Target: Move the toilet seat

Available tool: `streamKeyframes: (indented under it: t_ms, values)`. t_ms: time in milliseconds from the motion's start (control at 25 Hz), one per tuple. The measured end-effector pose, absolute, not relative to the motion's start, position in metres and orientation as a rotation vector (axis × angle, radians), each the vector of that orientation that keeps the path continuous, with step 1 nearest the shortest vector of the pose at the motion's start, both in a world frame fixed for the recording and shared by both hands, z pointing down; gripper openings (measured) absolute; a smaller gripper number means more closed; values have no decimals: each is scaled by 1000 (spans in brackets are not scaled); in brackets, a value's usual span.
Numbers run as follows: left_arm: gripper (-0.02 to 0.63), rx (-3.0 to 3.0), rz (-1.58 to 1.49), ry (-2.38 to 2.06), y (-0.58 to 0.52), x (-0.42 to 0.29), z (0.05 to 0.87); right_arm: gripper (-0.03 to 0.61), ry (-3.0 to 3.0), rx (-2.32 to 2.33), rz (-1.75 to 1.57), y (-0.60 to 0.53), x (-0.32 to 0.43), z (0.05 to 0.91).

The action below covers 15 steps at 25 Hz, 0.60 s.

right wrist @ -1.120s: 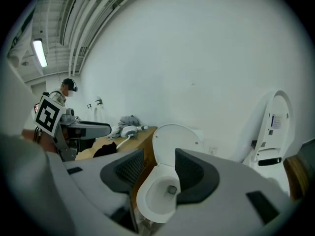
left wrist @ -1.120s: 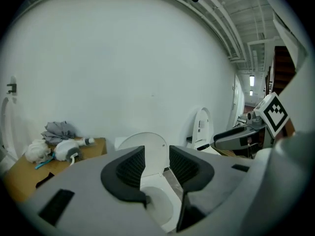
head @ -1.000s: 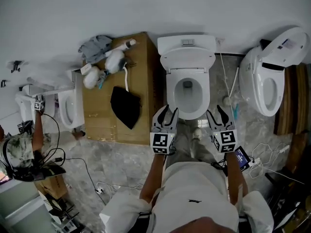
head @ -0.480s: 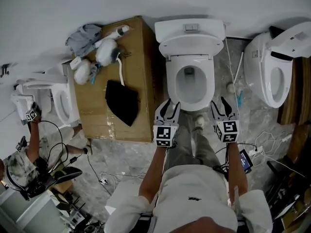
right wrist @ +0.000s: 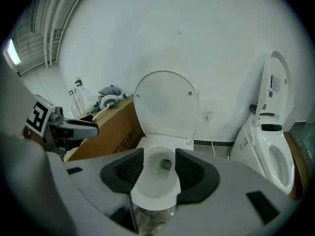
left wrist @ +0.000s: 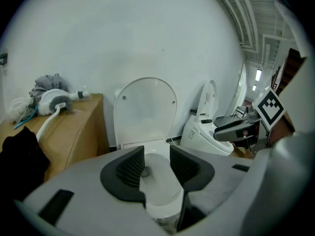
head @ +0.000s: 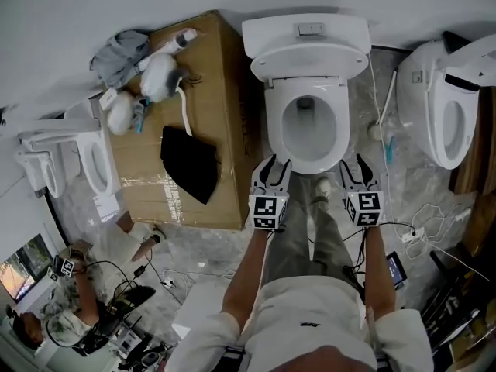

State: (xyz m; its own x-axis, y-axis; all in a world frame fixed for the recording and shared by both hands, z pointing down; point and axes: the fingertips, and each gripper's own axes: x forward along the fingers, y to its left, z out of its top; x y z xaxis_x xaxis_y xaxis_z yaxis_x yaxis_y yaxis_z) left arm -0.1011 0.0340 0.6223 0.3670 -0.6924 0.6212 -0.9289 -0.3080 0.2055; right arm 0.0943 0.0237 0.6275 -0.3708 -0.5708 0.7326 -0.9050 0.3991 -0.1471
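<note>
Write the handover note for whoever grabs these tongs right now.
Left tongs: slightly apart, empty, at the front left of the bowl.
Right tongs: slightly apart, empty, at the bowl's front right.
Things: the lid stands up against the tank; the seat looks to be lying down on the bowl.
Done: nothing yet; seat untouched.
Left: take hold of the seat and move it.

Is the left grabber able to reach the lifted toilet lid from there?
Probably yes. The left gripper points over the open bowl, straight at the upright lid, and nothing stands between them.
</note>
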Motion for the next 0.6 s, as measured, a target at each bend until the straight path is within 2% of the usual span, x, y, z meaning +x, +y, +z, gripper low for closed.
streamKeyframes:
  t_ms: [600]
  values:
    - [175,2015,669,-1344,45,-102,720,217,-1968,1238,835,44,101,723]
